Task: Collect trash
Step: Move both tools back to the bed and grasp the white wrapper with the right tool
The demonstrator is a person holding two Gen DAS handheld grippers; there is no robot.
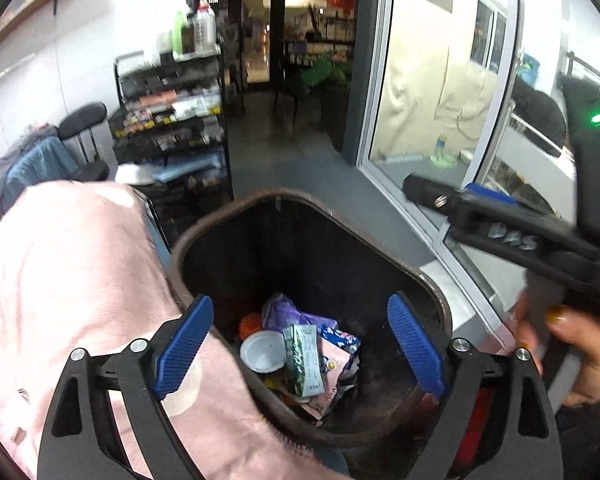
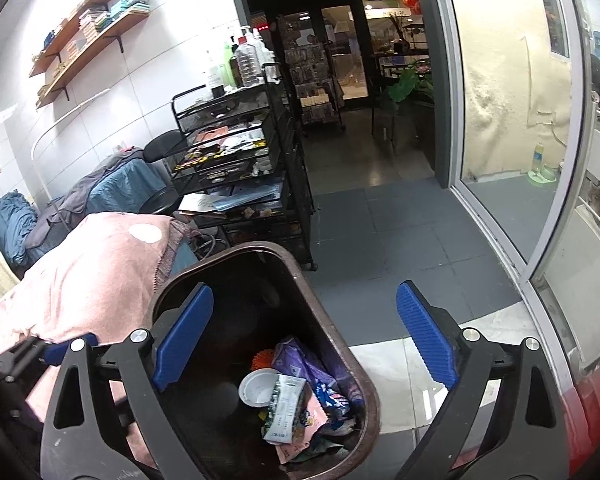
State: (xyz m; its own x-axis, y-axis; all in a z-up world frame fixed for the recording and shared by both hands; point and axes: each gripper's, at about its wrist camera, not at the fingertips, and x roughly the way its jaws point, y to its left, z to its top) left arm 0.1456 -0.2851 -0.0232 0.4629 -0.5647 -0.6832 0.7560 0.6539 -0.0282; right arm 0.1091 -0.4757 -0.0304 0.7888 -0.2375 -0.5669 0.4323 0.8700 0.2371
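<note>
Clearly both the left tool [image 1: 300, 350] and right tool [image 2: 304, 336] gape empty over the bin [image 1: 432, 280], whose light, crumply wrappers [image 1: 304, 356] want pinching by an edge.

- Place type: a small shop or salon-style service room, opening onto a further retail area.
- Wall shelves [image 2: 88, 28]: wooden, on brackets, stocked with stacked boxes and books.
- Cart [image 2: 236, 152]: black wire, tiered, trays filled with small supplies; bottles [image 2: 244, 60] stand on top.
- Display rack [image 2: 316, 80]: hung with rows of small packaged goods, near the doorway.
- Chair [image 2: 160, 152]: black, beside the cart, draped with cloth.
- Glass door [image 2: 512, 120]: aluminium-framed, at right.
- Floor [image 2: 400, 232]: grey tiles.
</note>
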